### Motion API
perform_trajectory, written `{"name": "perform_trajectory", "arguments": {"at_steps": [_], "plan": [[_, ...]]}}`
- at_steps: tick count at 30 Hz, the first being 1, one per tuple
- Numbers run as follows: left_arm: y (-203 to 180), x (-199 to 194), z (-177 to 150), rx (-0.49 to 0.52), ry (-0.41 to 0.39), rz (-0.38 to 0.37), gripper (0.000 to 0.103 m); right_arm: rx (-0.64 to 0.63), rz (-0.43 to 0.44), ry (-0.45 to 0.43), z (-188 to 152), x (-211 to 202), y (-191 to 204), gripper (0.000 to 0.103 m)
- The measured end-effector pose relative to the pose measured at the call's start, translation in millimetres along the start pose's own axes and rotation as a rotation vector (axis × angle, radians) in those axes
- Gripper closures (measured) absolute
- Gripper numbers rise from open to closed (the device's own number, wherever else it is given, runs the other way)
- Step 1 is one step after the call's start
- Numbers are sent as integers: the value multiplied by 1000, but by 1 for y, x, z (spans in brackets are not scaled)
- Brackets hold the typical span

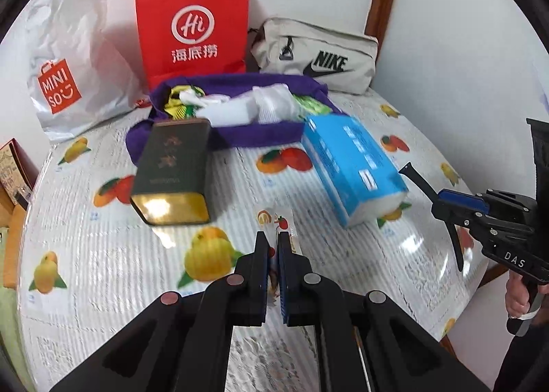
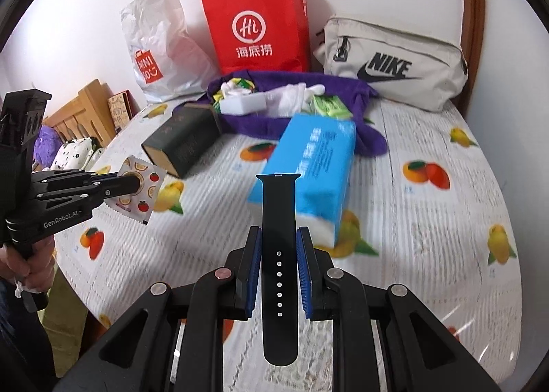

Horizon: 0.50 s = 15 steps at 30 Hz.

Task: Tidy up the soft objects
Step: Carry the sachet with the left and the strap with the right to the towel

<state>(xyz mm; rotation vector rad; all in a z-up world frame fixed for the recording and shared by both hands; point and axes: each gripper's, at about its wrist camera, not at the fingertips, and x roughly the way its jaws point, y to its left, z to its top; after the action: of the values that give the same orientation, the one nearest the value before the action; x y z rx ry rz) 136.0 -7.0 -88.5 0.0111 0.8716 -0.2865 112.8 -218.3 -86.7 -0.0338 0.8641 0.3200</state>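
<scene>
Two grippers hovering above fruit-print bench point(image 2: 429, 220). Leaning against back wall: red paper bag point(image 2: 255, 24), white plastic bag point(image 2: 161, 48), beige pouch point(image 2: 394, 66). Lying in front: purple cloth point(image 2: 343, 83), blue tissue pack point(image 2: 308, 165), dark tin point(image 2: 178, 145). Right gripper point(image 2: 278, 258) pinching black watch strap point(image 2: 278, 220) across its width. Left gripper point(image 1: 273, 254) pressing nearly together on thin fruit-print packet point(image 2: 137, 186).
</scene>
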Motion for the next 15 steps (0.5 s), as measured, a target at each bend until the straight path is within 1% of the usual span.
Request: {"name": "perform_trajectory", "arguments": {"at_steps": [5,15], "plan": [[9,-3,18,-12,-21,1,97,-2,1,-17,25,5,-2,83],[31,9,61,-31,-42,22,97,9,0,-44,73,24,-14,83]]}}
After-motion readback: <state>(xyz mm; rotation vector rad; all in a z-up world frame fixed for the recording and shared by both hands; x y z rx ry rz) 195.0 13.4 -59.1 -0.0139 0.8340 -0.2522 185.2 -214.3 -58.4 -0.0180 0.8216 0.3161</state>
